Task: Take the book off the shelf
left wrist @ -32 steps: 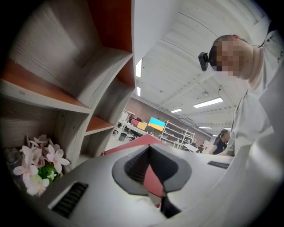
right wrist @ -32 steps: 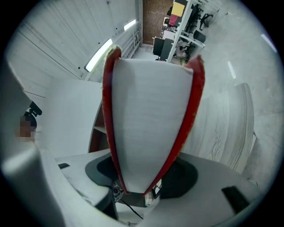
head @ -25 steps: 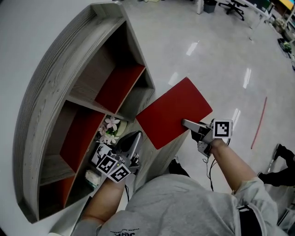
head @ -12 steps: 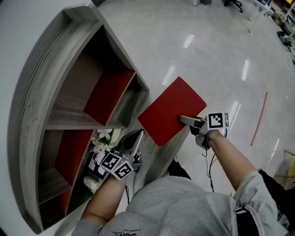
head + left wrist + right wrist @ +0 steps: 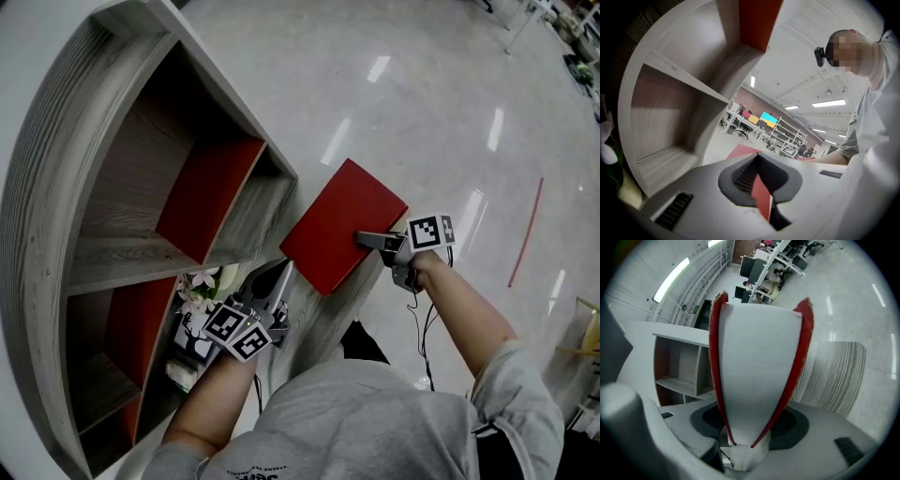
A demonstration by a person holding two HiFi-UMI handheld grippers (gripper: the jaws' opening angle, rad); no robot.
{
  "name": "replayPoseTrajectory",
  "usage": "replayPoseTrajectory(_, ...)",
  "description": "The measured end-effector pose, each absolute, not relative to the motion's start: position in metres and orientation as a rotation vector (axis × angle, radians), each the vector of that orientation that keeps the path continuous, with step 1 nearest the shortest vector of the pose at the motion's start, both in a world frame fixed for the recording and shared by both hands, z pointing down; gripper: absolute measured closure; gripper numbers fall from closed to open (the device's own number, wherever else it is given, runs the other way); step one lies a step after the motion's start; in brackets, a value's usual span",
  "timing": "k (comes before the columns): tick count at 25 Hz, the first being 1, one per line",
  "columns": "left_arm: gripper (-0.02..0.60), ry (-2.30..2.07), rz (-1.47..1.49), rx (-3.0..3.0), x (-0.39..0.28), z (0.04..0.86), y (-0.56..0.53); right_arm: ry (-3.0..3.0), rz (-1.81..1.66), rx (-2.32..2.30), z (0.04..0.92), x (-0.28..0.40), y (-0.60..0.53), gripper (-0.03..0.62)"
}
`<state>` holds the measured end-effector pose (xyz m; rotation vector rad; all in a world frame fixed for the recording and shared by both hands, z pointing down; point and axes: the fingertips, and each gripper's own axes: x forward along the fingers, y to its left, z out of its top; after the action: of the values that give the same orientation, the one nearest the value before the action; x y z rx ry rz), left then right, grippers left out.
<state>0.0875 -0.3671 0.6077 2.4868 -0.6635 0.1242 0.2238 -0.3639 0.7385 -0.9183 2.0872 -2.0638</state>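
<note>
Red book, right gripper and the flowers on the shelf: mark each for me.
red book (image 5: 336,217): head view, middle of its cover.
right gripper (image 5: 362,238): head view, between its fingertips at the book's edge.
flowers (image 5: 199,283): head view, on the pale petals.

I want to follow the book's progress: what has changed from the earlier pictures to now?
The right gripper has lowered the red book beside the shelf; it now looks smaller and more tilted from the head view. Nothing was taken hold of or let go: that gripper stays shut on the book. The left gripper stays near the flowers, and the shelf is unchanged.
</note>
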Motion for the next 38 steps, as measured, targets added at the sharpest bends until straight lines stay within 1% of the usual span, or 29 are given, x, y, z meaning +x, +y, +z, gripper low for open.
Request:
replayPoseTrajectory(8, 0.568, -0.658, 0.14, 2.466, 0.086, 0.621, -0.364, 2.03, -2.178, -0.865, 0.76, 0.223, -0.371, 0.338)
replayPoseTrajectory(10, 0.568, -0.659, 0.14, 2.463, 0.086, 0.622, -0.363, 1.991, -2.21, -0.864, 0.765, 0.225, -0.373, 0.326)
replayPoseTrajectory(18, 0.567, -0.658, 0.139, 2.441, 0.082, 0.625, -0.358, 1.889, -2.291, -0.886, 0.776, 0.229, -0.376, 0.308)
replayPoseTrajectory(24, 0.568, -0.646, 0.136, 2.435, 0.084, 0.625, -0.353, 1.902, -2.297, -1.0, 0.785, 0.235, -0.377, 0.286)
replayPoseTrajectory(33, 0.568, -0.636, 0.128, 2.421, 0.089, 0.626, -0.348, 2.063, -2.213, -1.39, 0.808, 0.257, -0.377, 0.218)
replayPoseTrajectory(35, 0.567, -0.632, 0.125, 2.42, 0.09, 0.626, -0.346, 2.19, -2.129, -1.594, 0.816, 0.269, -0.379, 0.217)
replayPoseTrajectory(36, 0.568, -0.631, 0.124, 2.419, 0.091, 0.626, -0.345, 2.283, -2.058, -1.706, 0.818, 0.274, -0.381, 0.198)
replayPoseTrajectory(38, 0.568, -0.632, 0.121, 2.416, 0.091, 0.627, -0.345, 2.419, -1.918, -1.86, 0.816, 0.278, -0.387, 0.198)
